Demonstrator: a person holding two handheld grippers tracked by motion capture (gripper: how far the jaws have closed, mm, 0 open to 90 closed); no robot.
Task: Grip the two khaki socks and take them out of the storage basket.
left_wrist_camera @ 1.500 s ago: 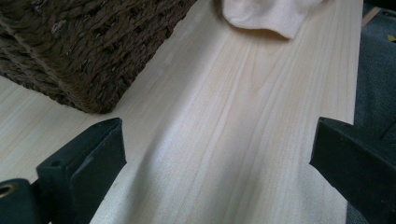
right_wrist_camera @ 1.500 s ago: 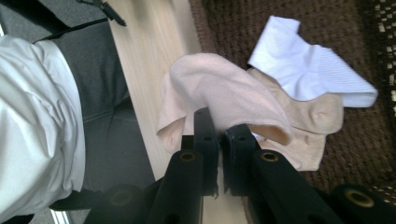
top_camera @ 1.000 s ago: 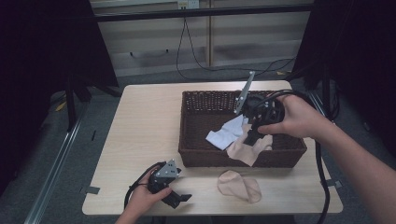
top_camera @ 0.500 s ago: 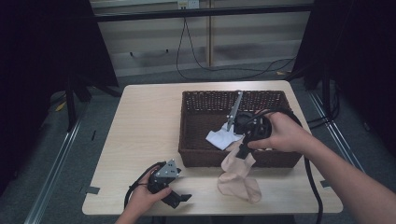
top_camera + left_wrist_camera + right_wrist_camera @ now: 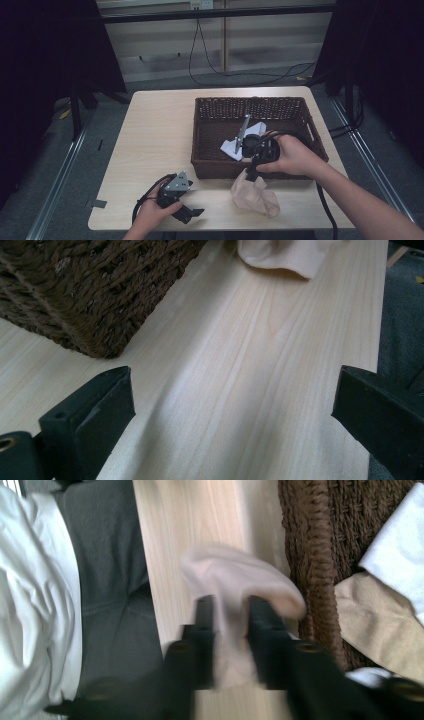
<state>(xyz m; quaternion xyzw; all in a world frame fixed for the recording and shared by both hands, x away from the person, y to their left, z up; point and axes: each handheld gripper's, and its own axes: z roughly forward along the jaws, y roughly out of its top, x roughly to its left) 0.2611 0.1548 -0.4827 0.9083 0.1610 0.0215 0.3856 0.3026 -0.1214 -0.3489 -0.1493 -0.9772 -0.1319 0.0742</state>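
A beige sock (image 5: 256, 194) lies bunched on the wooden table (image 5: 160, 130) just in front of the brown wicker basket (image 5: 250, 101). My right gripper (image 5: 250, 175) points down over it at the basket's front wall. In the right gripper view its jaws have just been opening; the sock (image 5: 235, 572) still hangs between them with the gripper (image 5: 227, 605) parted. My left gripper (image 5: 192, 213) rests at the table's front edge, held by a hand, open with nothing between its jaws (image 5: 230, 400). The sock's edge (image 5: 285, 255) and the basket corner (image 5: 90, 290) lie ahead of it.
Inside the basket lie a white cloth (image 5: 232, 147) and a beige piece (image 5: 380, 625). Black cables trail from both grippers. The table's front edge is close to both hands, with grey floor beyond it.
The right gripper came down and forward out of the basket, over its front wall, bringing a beige sock onto the table where another beige piece lay. Its jaws have parted. The left gripper stayed put.
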